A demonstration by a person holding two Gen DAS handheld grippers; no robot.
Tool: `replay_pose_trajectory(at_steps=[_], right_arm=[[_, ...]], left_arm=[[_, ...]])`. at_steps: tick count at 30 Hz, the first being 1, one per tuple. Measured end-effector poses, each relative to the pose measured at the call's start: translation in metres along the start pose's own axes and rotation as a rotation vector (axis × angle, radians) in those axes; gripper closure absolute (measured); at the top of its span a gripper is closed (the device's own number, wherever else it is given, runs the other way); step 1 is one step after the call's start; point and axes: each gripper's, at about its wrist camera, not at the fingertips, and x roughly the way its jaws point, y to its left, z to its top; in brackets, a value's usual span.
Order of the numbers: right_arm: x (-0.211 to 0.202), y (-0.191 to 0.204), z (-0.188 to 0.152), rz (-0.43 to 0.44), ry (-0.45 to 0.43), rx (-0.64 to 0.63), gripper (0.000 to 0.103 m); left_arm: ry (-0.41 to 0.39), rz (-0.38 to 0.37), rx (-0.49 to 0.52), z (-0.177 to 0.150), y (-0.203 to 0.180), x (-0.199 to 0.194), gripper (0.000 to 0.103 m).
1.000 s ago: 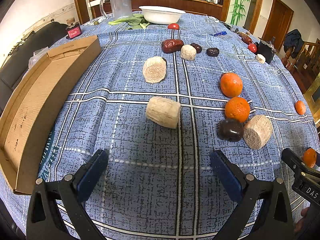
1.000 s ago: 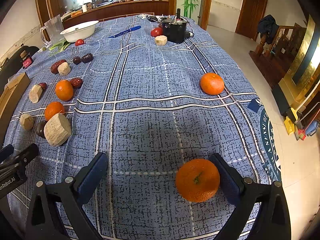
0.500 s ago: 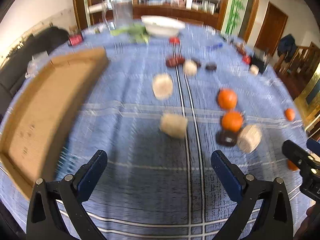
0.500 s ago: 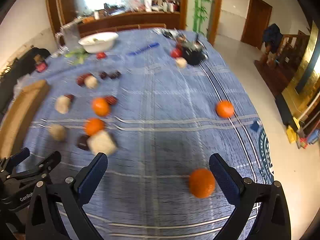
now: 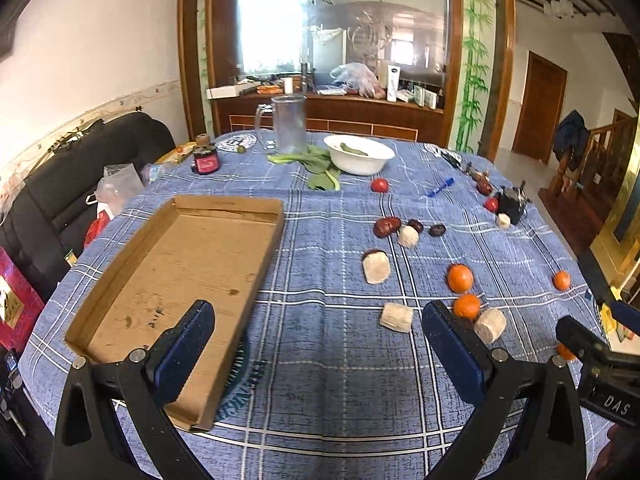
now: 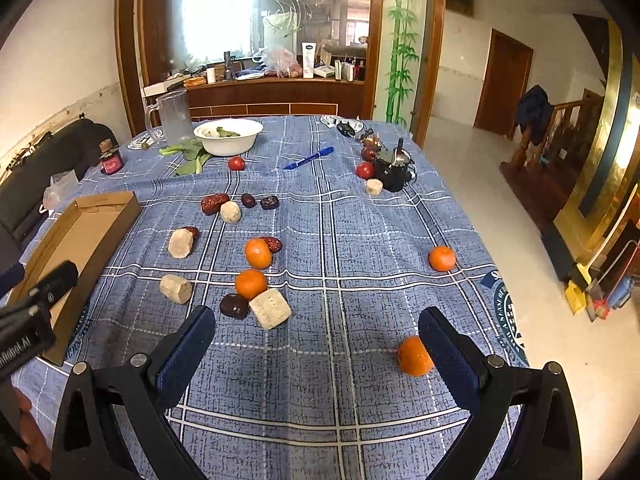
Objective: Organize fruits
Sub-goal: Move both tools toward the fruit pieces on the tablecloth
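Observation:
Several oranges lie on the blue checked tablecloth: one (image 6: 415, 357) just inside my right gripper's right finger, one (image 6: 441, 258) far right, and two mid-table (image 6: 250, 283) (image 6: 257, 253). Dark red dates (image 6: 214, 203) and beige cut chunks (image 6: 269, 308) lie among them. An empty cardboard tray (image 5: 188, 268) sits at the left. My left gripper (image 5: 316, 346) is open and empty above the cloth beside the tray. My right gripper (image 6: 316, 346) is open and empty, raised above the table.
A white bowl (image 5: 359, 154), clear jug (image 5: 289, 123), green leaves (image 5: 320, 164), small tomatoes (image 6: 236, 163), blue pen (image 6: 309, 157), red jar (image 5: 205, 155) and black pot (image 6: 393, 168) stand at the far side. A black sofa (image 5: 60, 176) lies left; open floor lies right of the table.
Both grippers have pulled back and risen, so the whole table and room show. The orange between the right gripper's fingers is now farther off, by the right finger. Both stay open.

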Motion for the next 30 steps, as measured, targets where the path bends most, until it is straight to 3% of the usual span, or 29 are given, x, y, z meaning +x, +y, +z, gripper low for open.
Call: replay_pose_trajectory(at_steps=[12,19,30], right_arm=[[-0.021,0.008,-0.005,-0.035,-0.039,-0.024,0.000],[-0.024,0.010,-0.007,-0.028,-0.042,-0.036,0.000],[-0.017,0.009,-0.005,-0.005,-0.044,-0.048,0.000]], left_arm=[[-0.047,0.011,0.004,-0.005,0.012,-0.016,0.000],[-0.033,0.042,0.007,-0.005,0.008,-0.015,0.000],[0.001,0.019,-0.030,-0.008,0.006,-0.006,0.000]])
